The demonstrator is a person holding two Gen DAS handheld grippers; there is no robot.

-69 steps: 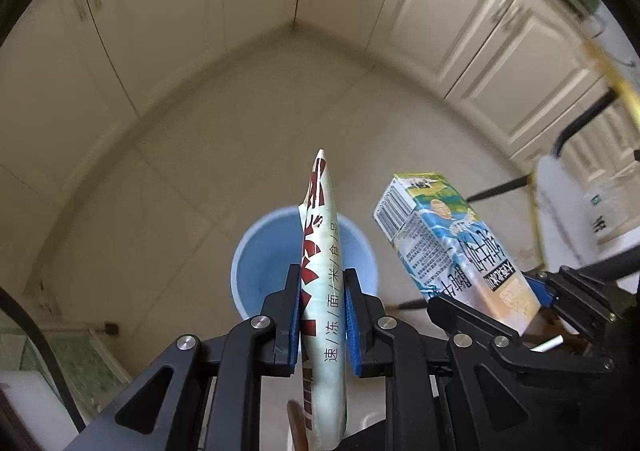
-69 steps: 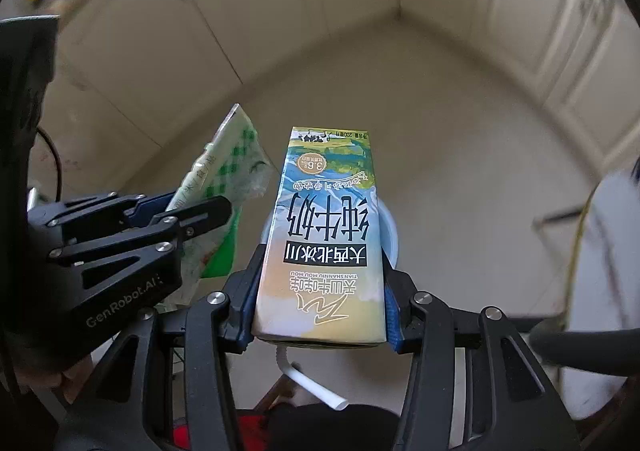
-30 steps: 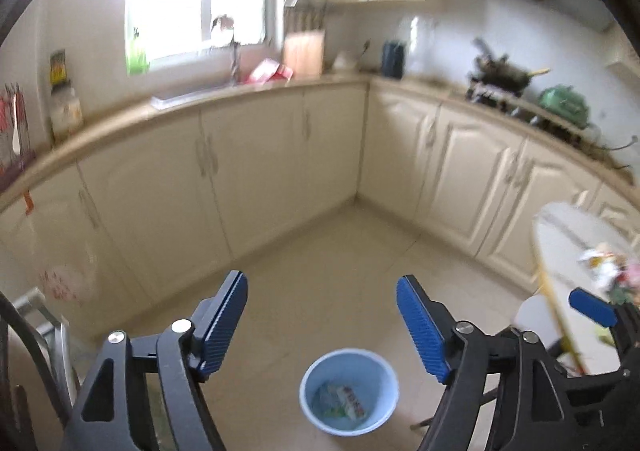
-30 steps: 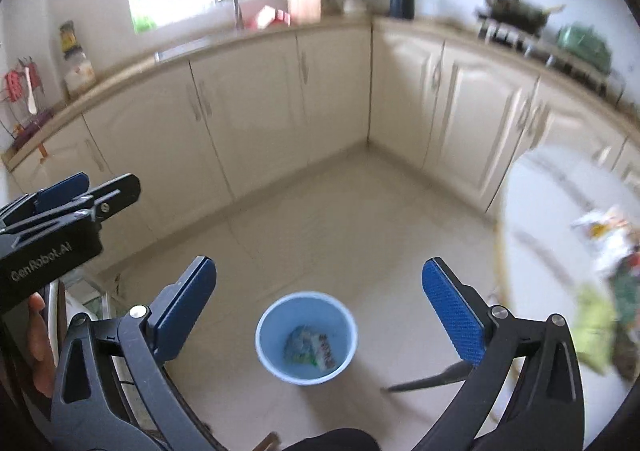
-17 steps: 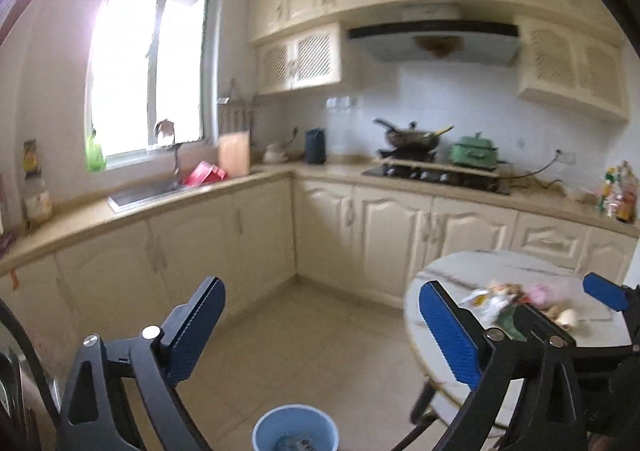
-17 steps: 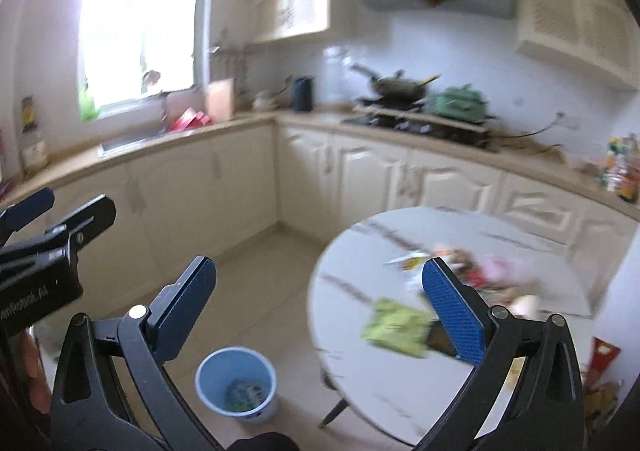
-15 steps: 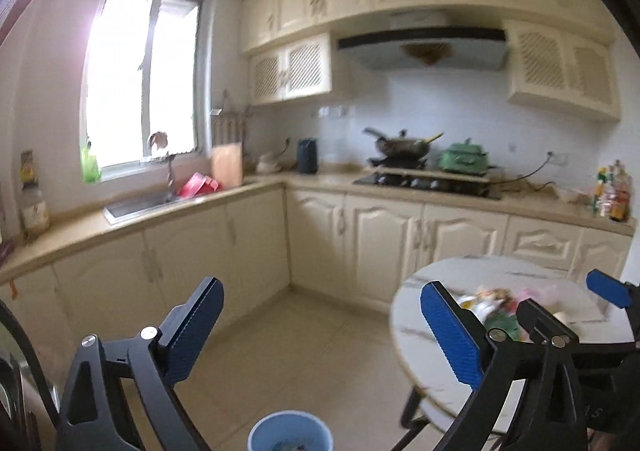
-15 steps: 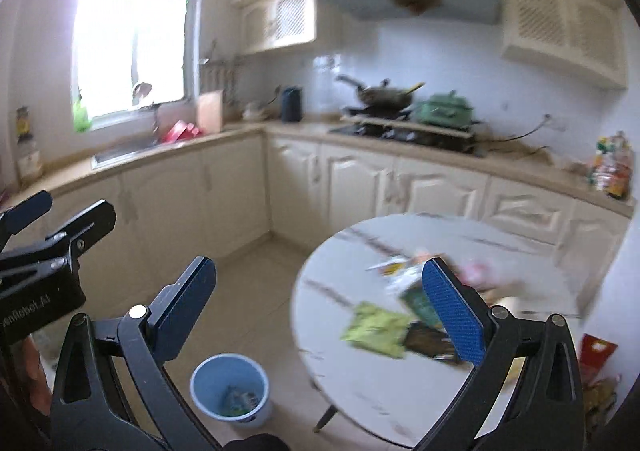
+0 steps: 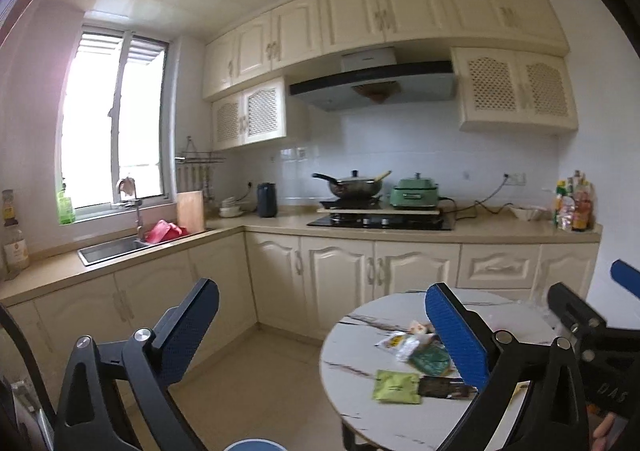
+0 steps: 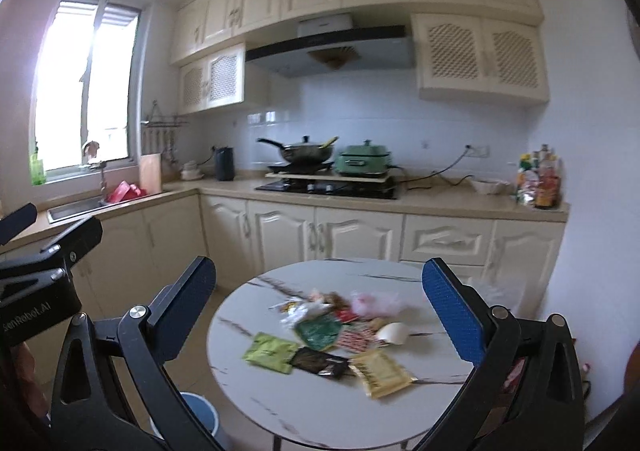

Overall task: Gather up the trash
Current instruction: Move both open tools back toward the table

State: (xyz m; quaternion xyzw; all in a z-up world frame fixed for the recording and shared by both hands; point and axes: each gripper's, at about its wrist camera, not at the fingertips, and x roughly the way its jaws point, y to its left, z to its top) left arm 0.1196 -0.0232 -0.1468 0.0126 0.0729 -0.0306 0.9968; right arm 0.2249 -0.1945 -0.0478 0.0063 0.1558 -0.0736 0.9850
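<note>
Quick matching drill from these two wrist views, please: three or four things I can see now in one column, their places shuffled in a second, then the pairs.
Things:
1. lime-green packet
2. blue bin
3. green electric pot
4. red item

Places:
A. on the counter beside the wok
B. on the floor, left of the round table
C. by the sink
D. near the table's left edge

Pairs: 1-D, 2-B, 3-A, 4-C

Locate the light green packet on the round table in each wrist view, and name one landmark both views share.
Left wrist: the light green packet lies low and right of centre, near the table's front edge, just left of the left tool's right finger.
Right wrist: the light green packet lies below centre, at the left end of the trash pile.
Shared landmark: the green electric pot on the counter beside the wok.
</note>
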